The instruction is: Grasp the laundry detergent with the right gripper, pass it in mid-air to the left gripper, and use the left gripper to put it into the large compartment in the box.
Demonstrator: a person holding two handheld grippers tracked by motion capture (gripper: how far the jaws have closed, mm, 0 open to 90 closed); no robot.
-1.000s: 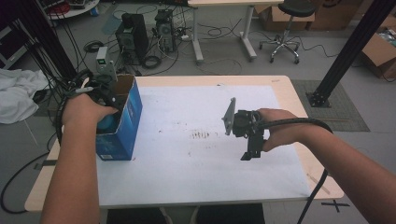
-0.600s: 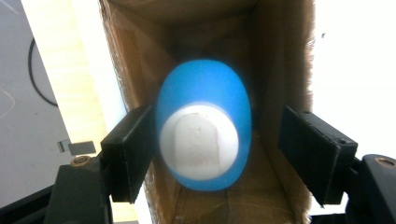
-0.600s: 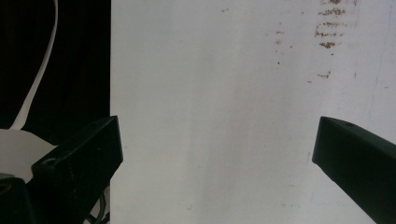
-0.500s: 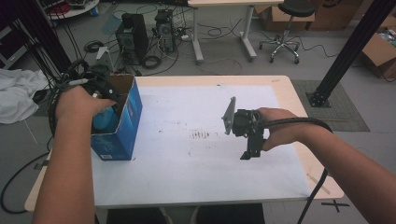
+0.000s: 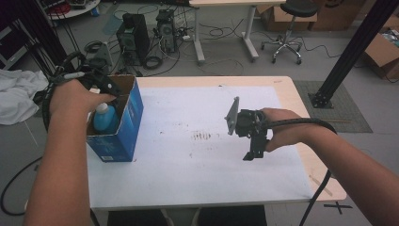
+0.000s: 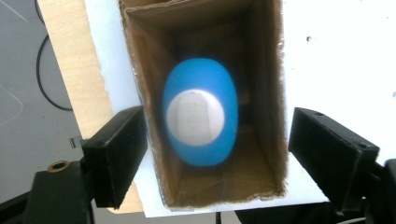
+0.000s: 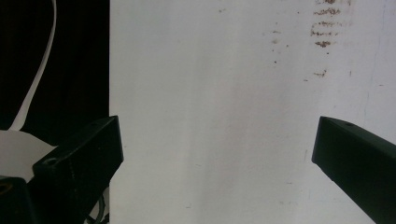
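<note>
One thing was in hand at this moment: a blue bottle with a white cap, standing upright inside the open cardboard box, which we take as our landmark. Nearest to us, on our own side of the box, came the left forearm and hand; our left gripper hung just above the box mouth and looked straight down into it. Its jaws had just been opening and stood about half apart, one on each side of the opening, above the bottle and pressing on nothing. The bottle sat near the middle of the box floor, free of the pads.

We judged the bottle to be smooth moulded plastic, stiff enough not to crush under a moderate squeeze, but rounded and likely slippery on its shoulders. How full it was we could not tell, so its weight stayed a guess: probably light to middling. Our pick for a grip was the cap or the neck just beneath it, where the jaws could reach without fouling the box walls. The box itself looked light and easy to tip.

Well to the right of the box, our right gripper hovered over the white table sheet, jaws wide and empty. Beyond the box lay the floor, with computer towers and cables.
</note>
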